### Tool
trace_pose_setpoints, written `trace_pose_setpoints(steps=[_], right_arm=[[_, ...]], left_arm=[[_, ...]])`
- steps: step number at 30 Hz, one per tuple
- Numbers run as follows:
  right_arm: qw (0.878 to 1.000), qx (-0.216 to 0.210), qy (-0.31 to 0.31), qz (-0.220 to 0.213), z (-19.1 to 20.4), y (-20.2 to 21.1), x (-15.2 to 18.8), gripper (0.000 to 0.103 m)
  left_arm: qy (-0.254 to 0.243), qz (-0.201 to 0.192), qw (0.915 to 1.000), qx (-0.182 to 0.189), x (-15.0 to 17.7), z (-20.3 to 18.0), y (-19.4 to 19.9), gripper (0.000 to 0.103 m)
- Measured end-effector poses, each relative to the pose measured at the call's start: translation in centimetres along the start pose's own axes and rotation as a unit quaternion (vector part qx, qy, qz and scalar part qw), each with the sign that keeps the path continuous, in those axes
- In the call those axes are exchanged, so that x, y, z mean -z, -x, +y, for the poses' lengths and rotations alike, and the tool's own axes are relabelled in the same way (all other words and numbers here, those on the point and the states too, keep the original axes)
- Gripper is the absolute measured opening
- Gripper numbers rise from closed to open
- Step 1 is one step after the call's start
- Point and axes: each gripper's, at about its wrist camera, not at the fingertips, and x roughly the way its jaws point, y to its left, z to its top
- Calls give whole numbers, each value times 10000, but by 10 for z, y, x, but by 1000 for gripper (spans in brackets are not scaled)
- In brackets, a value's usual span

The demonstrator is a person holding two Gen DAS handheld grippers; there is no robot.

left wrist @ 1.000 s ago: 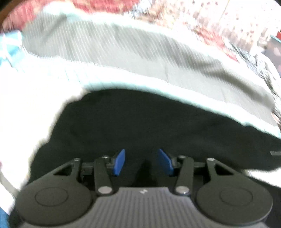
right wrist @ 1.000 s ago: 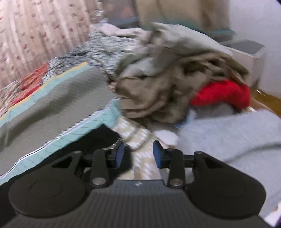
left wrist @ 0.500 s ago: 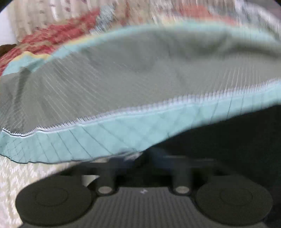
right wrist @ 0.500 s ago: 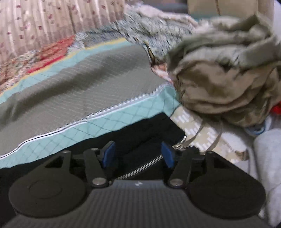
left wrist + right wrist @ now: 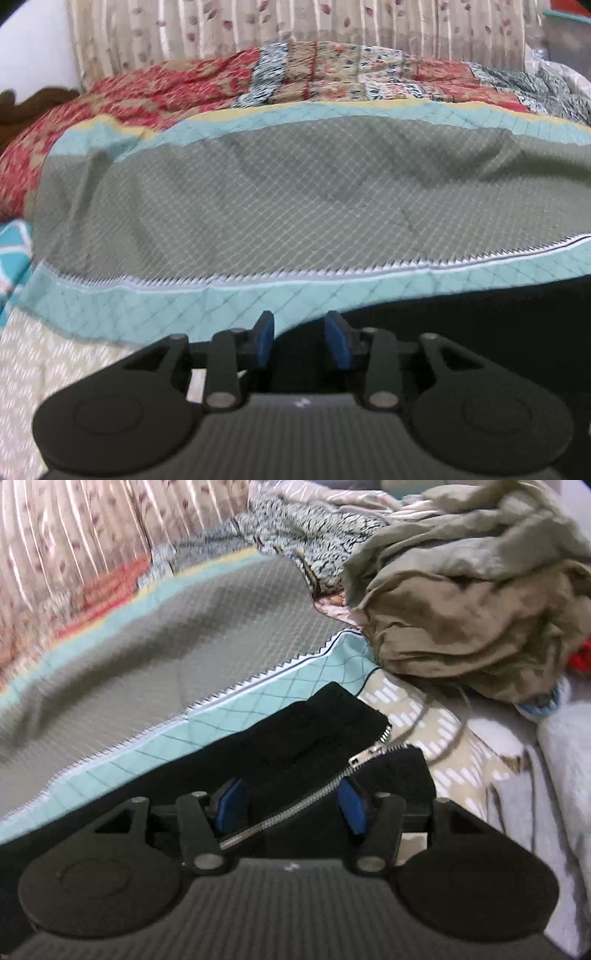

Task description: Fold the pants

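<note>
The black pants [image 5: 314, 738] lie flat on the quilt [image 5: 295, 192], and their silver zipper [image 5: 295, 805] runs between the pads of my right gripper [image 5: 290, 805], which stands wide and grips nothing. My left gripper [image 5: 300, 343] has just been opening over the pants' edge, holding nothing. At 2 o'clock lies a khaki clothes heap [image 5: 461, 602].

Pants [image 5: 314, 731] lie on the quilt's near edge [image 5: 295, 206]; clothes pile [image 5: 461, 602] sits right of them (zipper [image 5: 314, 797] end nearest it), curtain [image 5: 295, 26] behind.
</note>
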Motion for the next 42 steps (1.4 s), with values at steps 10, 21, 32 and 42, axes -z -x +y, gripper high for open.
trace_pose_setpoints(steps=[10, 21, 32, 42], right_arm=[[9962, -761, -322, 259, 9, 90, 75, 60], [9902, -1165, 43, 770, 48, 150, 165, 60], [9870, -1240, 101, 1022, 60, 163, 188, 60], [9878, -1224, 110, 956, 54, 163, 186, 60]], left_arm=[[533, 819, 9951, -120, 70, 20, 76, 34], [887, 683, 9937, 2, 130, 8, 144, 42], [1053, 644, 9923, -65, 154, 19, 169, 45], [1181, 465, 9917, -194, 133, 56, 160, 46]])
